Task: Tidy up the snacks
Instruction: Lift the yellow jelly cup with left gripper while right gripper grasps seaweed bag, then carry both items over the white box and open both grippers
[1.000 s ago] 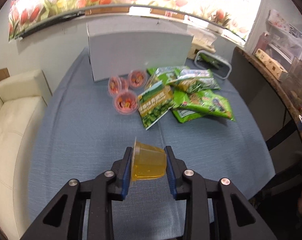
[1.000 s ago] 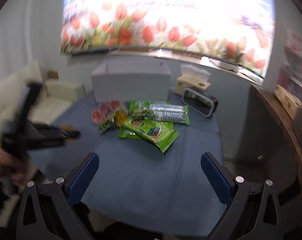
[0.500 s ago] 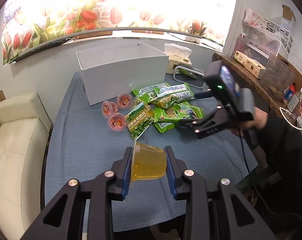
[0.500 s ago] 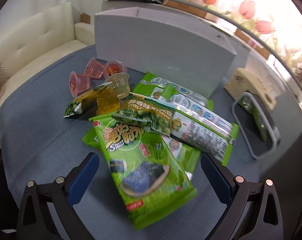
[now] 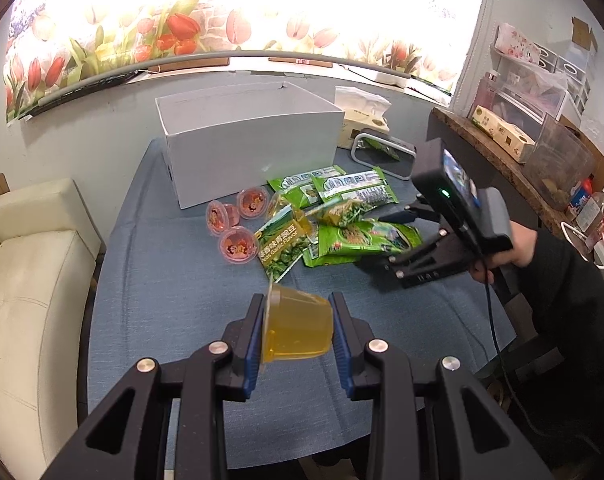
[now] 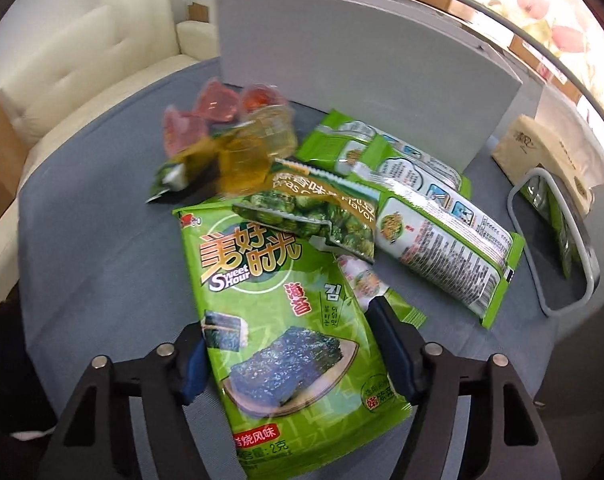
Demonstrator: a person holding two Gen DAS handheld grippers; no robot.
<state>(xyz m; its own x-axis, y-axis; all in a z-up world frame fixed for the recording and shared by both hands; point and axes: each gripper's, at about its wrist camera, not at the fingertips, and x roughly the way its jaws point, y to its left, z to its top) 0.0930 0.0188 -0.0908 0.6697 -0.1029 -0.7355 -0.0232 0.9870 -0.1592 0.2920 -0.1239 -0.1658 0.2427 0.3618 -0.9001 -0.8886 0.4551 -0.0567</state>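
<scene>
My left gripper (image 5: 297, 312) is shut on a yellow jelly cup (image 5: 296, 330), held tilted above the blue table (image 5: 174, 300). In the right wrist view, my right gripper (image 6: 290, 332) points down over a green seaweed packet (image 6: 278, 280). Its jaws are closing with the packet lying flat between them, the pads at its two long edges. From the left wrist view, that gripper (image 5: 382, 238) sits at the right end of the snack pile, held by a hand in a dark sleeve. Behind the pile stands an open white box (image 5: 254, 152).
Three red jelly cups (image 5: 238, 246), a pea packet (image 5: 284, 248) and long green packets (image 5: 354, 192) lie before the box. More yellow cups (image 6: 246, 160) sit in the pile. A tissue box (image 5: 362, 120) and a grey-framed mirror (image 5: 382, 154) stand behind, a cream sofa (image 5: 30, 280) left, a counter (image 5: 502, 148) right.
My right gripper swung in and down onto the snack pile, and its jaws narrowed around the seaweed packet. My left gripper rose a little with the yellow cup still in it.
</scene>
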